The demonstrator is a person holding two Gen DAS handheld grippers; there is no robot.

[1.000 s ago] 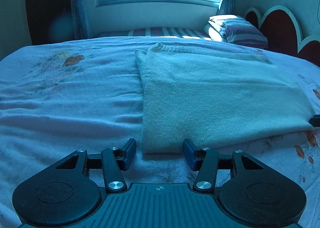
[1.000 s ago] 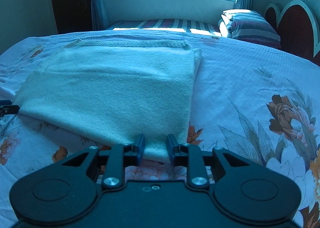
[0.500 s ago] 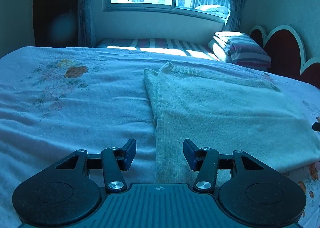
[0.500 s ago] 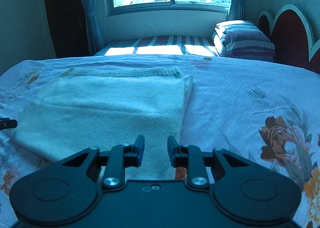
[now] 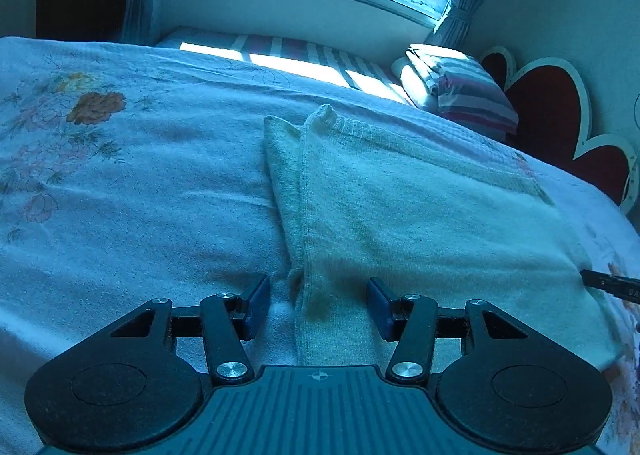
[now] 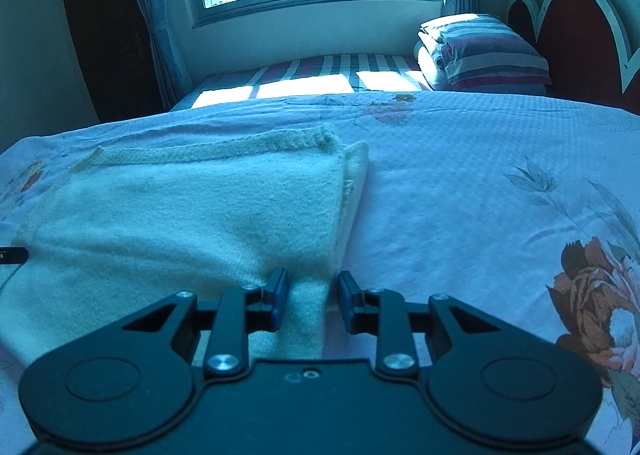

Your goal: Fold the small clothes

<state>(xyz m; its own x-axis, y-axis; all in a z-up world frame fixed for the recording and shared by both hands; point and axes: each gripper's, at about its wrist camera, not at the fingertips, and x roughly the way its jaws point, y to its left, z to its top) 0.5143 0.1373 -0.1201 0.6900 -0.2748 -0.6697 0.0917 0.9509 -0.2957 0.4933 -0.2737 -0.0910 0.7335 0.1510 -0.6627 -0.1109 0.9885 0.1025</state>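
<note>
Now poised over opposite side edges of the pale cream knitted garment (image 5: 420, 215) lying half-folded on the floral bedspread (image 6: 460, 183), the left gripper (image 5: 318, 305) stands open while the right gripper (image 6: 313, 301), jaws just widened, straddles fabric unpinched; both should pinch every layer evenly before lifting.

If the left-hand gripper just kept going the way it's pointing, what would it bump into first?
Most likely the cream knitted garment: the left gripper points down at its left folded edge, which lies between the open jaws. Depth is hard to judge, and the bedspread lies right beside it.
</note>
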